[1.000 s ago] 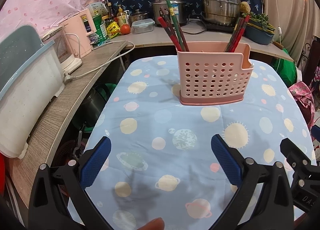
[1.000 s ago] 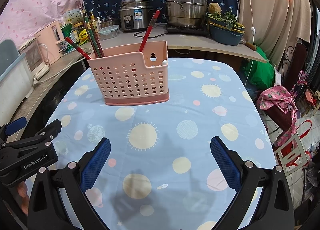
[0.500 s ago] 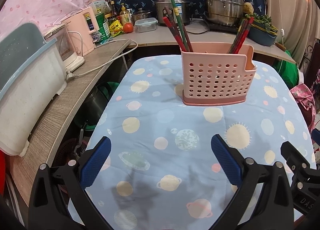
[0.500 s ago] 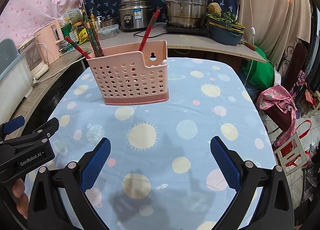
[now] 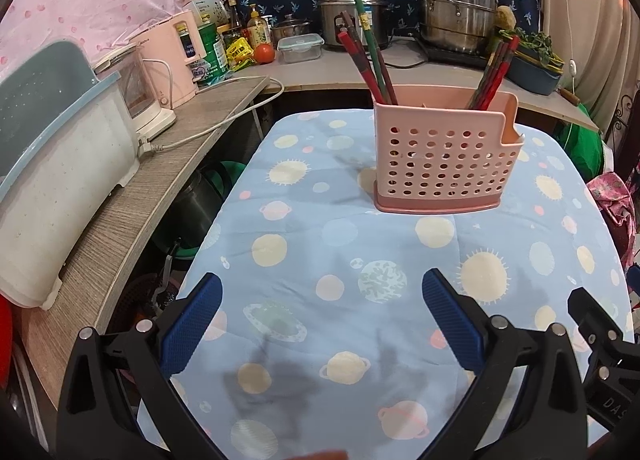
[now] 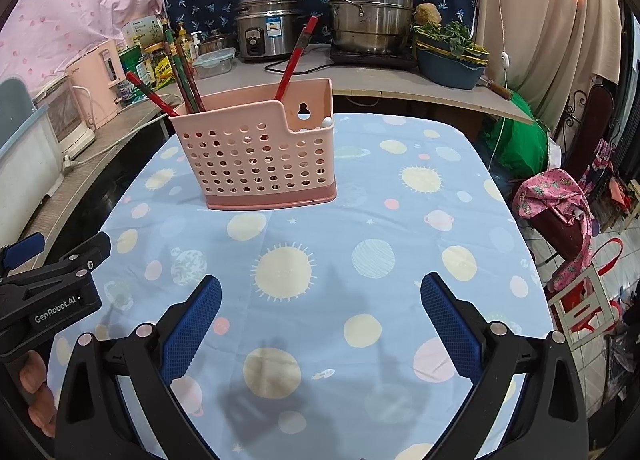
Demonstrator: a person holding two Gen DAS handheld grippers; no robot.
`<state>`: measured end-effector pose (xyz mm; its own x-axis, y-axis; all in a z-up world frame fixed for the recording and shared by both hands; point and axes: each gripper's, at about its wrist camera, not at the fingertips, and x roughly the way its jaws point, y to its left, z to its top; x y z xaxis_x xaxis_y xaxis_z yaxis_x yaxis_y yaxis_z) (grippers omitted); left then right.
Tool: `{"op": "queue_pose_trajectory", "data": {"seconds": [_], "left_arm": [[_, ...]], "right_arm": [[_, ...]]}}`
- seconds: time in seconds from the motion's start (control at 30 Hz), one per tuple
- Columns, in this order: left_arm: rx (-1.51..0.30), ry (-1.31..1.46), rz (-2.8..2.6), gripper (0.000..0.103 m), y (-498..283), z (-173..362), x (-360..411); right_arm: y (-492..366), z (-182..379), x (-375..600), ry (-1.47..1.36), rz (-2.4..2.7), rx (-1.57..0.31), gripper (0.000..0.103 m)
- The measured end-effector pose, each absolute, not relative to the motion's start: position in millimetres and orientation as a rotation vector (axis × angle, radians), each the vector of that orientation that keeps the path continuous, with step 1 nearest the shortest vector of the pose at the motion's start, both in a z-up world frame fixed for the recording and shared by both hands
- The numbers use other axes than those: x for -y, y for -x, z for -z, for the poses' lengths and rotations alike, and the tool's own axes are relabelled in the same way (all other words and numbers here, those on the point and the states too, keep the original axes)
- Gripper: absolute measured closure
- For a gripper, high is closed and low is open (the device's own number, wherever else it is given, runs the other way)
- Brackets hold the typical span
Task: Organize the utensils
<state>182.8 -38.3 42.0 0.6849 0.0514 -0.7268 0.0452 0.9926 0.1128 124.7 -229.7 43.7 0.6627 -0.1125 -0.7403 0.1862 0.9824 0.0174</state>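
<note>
A table (image 5: 304,180) under a blue planet-print cloth fills the centre of both views, with a cluttered kitchen counter (image 6: 400,84) across the top of frame. The pink perforated utensil holder (image 5: 440,164) stands upright upper centre-right in the left view. Chopsticks (image 5: 370,64) lean in its left compartment; a second bundle (image 5: 494,74) leans at its right end. No loose utensil shows on the cloth. Left gripper (image 5: 322,306) and right gripper (image 6: 320,304) hover at the bottom of frame, fingers spread wide, holding nothing. Judgement: sorting appears complete or nearly so.
</note>
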Motion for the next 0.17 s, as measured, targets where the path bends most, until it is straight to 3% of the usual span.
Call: {"op": "queue_pose_trajectory", "data": {"seconds": [0.17], "left_arm": [[-0.814, -0.13, 0.002, 0.007, -182.8, -41.8, 37.7]], "right_arm": [[-125.1, -43.8, 229.9, -0.096, 0.171, -0.829, 0.007]]}}
